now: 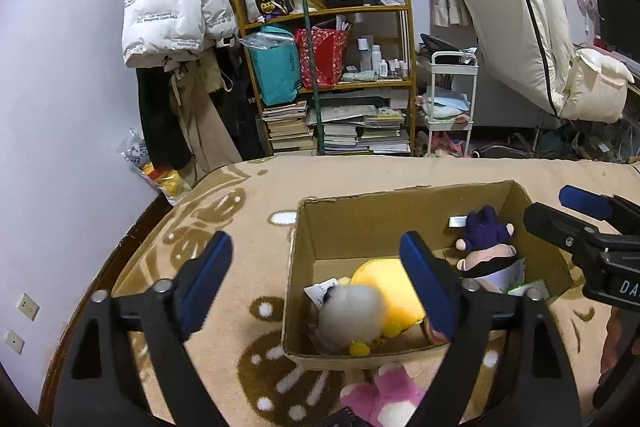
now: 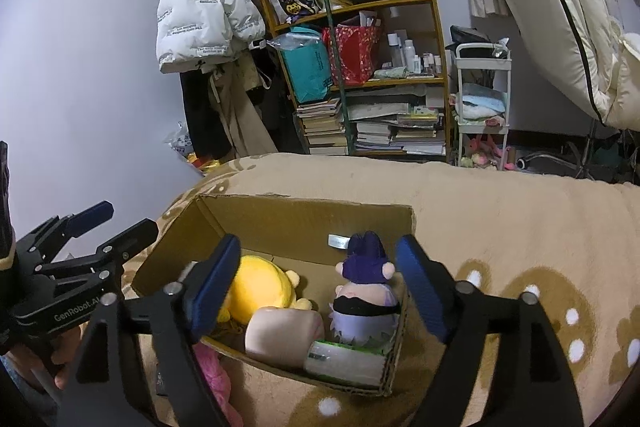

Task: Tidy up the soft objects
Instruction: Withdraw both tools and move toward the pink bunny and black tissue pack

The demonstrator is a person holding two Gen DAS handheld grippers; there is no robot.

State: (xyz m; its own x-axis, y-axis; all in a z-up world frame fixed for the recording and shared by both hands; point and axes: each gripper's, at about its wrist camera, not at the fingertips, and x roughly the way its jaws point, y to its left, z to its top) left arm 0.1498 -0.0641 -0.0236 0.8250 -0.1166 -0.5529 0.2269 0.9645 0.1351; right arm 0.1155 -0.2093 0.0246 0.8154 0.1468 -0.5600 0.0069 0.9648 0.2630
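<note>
Blanket [image 2: 500,211] noted under an open box [image 1: 360,223]. Inside the box, 4 soft items are seen: yellow plush [image 2: 260,285], doll [image 2: 366,303], peach cushion [image 2: 282,335], grey pompom [image 1: 352,313]. Most sorting is judged done. 1 pink plush [image 1: 384,397] is left outside, touching the box's near wall. Left gripper [image 1: 316,283] and right gripper [image 2: 318,285] are both held spread wide, nothing between the jaws.
</note>
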